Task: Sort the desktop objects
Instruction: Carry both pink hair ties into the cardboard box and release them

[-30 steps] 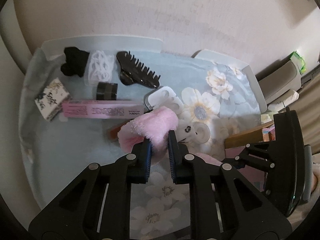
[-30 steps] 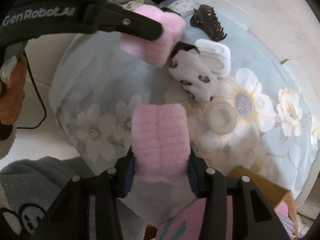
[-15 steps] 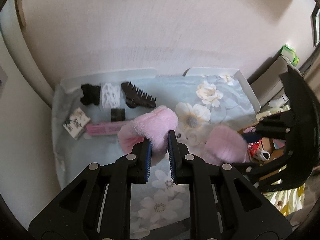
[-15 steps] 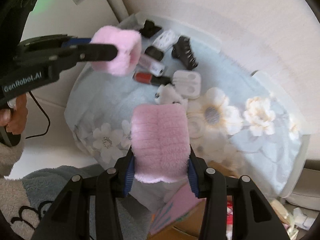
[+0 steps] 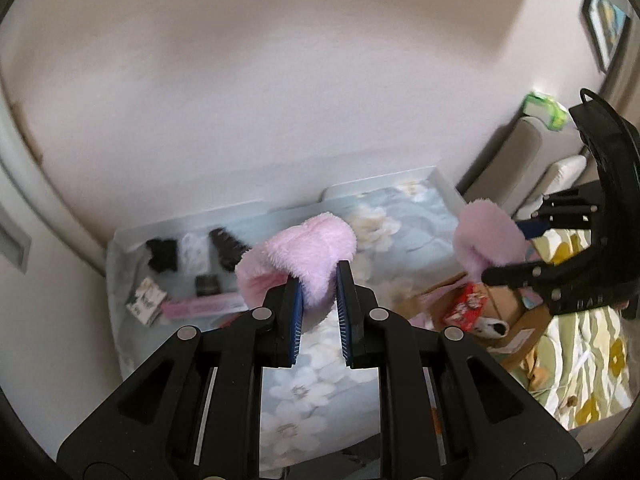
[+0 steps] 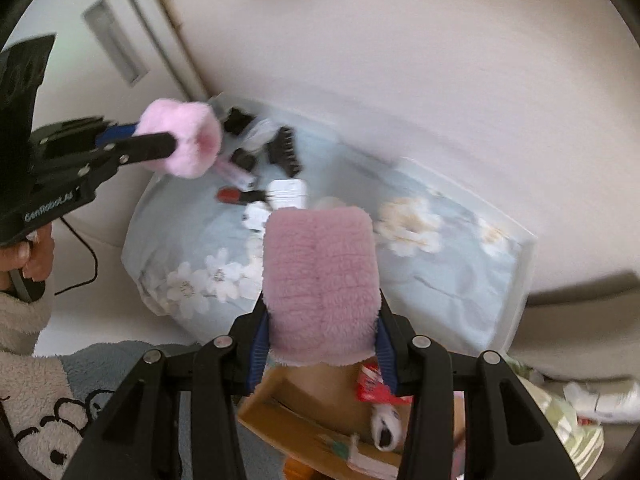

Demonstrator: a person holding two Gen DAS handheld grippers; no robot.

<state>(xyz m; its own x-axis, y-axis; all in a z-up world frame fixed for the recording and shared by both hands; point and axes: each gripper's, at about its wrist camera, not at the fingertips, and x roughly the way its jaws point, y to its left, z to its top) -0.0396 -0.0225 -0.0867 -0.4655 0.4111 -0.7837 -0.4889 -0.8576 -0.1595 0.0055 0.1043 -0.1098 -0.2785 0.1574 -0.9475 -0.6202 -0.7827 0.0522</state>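
Observation:
My left gripper (image 5: 318,280) is shut on a fluffy pink piece (image 5: 300,256) and holds it high above the floral cloth (image 5: 320,384). My right gripper (image 6: 320,320) is shut on a second fluffy pink piece (image 6: 320,284), also held in the air. Each gripper shows in the other's view: the right one with its pink piece (image 5: 486,240), the left one with its pink piece (image 6: 182,138). On the cloth's far left lie a black hair claw (image 6: 286,152), a pink box (image 5: 200,306), a small black pot (image 5: 207,285) and a red lipstick (image 6: 230,195).
A cardboard box (image 6: 316,412) with a red packet (image 6: 374,382) and a white plush item sits below the cloth's near right edge. A white earbud case (image 6: 288,194) lies mid-cloth. A wall backs the table. A beige cushion (image 5: 516,156) stands to the right.
Both grippers have risen well above the table and pulled back, each still holding its pink piece. The objects on the cloth look smaller and have not moved.

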